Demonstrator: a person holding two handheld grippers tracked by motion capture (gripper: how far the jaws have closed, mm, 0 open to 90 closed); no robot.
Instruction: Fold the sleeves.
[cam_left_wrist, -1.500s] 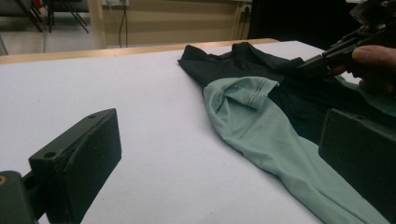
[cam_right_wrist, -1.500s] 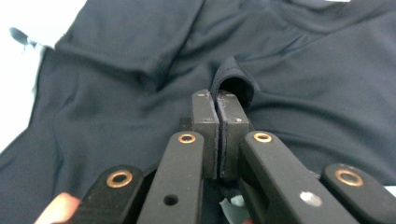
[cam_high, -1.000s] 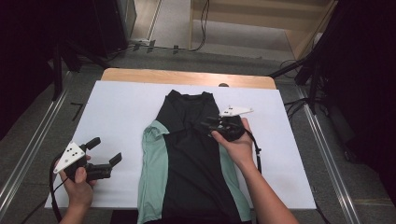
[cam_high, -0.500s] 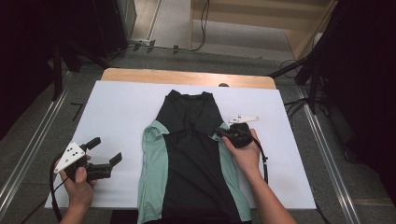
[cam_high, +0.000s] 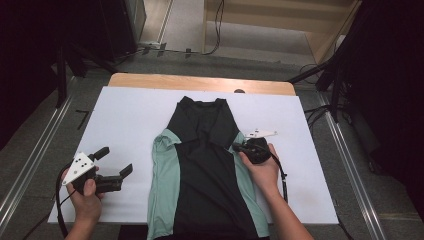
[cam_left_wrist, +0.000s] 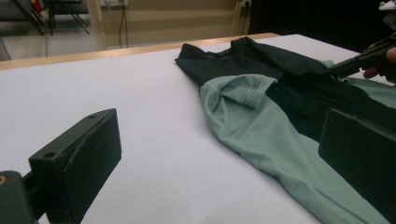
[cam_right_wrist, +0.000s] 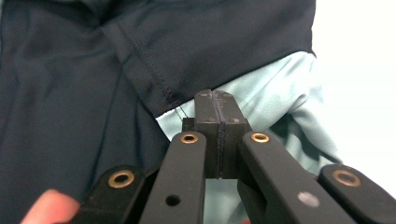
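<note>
High view first: a black shirt (cam_high: 205, 175) with pale green side panels and sleeves lies flat on the white tabletop (cam_high: 130, 120), neck end toward the far edge, hem hanging off the near edge. Its green sleeve on the person's left is folded in over the body, and the fold shows plainly in the left tool view, where the shirt (cam_left_wrist: 261, 107) spreads across the white surface to the right of the jaws.

At the shirt's right edge, where black cloth meets the green sleeve, sits the right tool (cam_high: 239, 147), held in the right hand (cam_high: 262, 167). In the right tool view the right tool (cam_right_wrist: 217, 119) has its jaws pressed together with no gap between the pads, their tips lying against the shirt (cam_right_wrist: 70, 79) at the seam of black and green; whether any cloth is pinched between them cannot be told.

The left tool (cam_high: 115, 160) is held in the left hand (cam_high: 85, 200) over bare tabletop, well apart from the shirt. Its jaws stand wide apart with nothing between them, as the left tool view confirms.

A strip of bare wood (cam_high: 200, 82) runs along the far edge of the tabletop.
</note>
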